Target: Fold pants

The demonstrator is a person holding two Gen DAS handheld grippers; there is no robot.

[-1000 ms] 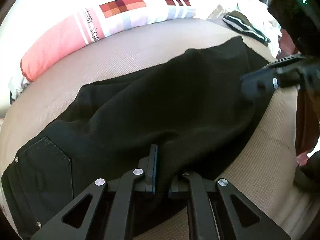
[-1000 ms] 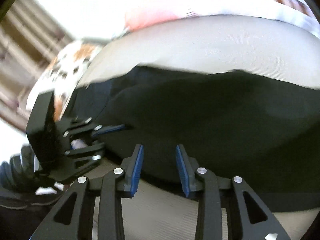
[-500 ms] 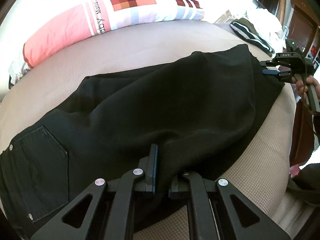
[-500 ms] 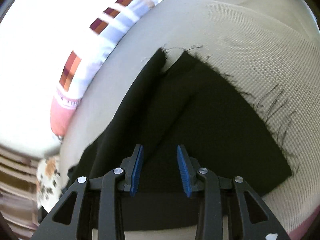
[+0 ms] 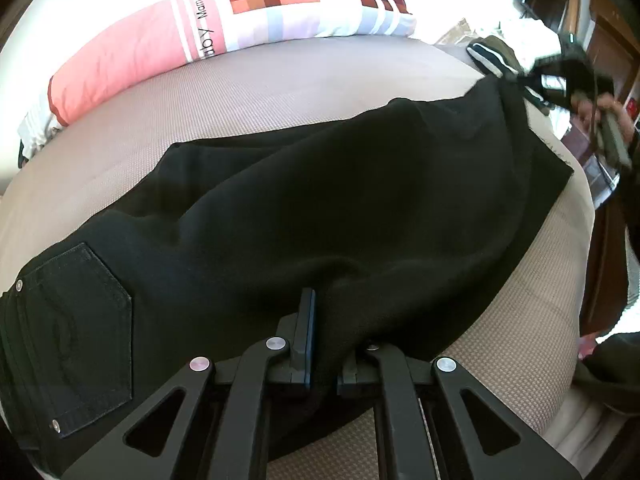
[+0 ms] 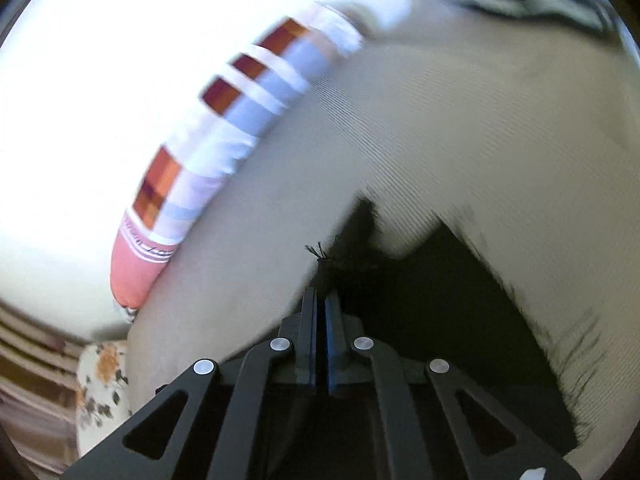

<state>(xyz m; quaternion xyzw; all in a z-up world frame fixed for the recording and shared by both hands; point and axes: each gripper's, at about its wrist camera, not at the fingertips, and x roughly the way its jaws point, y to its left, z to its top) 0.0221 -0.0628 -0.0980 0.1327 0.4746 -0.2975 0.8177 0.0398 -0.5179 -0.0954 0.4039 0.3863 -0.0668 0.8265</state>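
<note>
The soft, limp black pants (image 5: 320,208) are spread across the bed (image 5: 280,92), pinched mid-leg by the left gripper (image 5: 324,336) at 6 o'clock and gripped at the frayed hem by the just-closed right gripper (image 6: 321,312), so sagging is expected when lifted.

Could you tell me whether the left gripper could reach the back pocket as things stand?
Probably not yet: the left gripper is shut on a fold of the pants; the pocket lies uncovered beside it.
</note>
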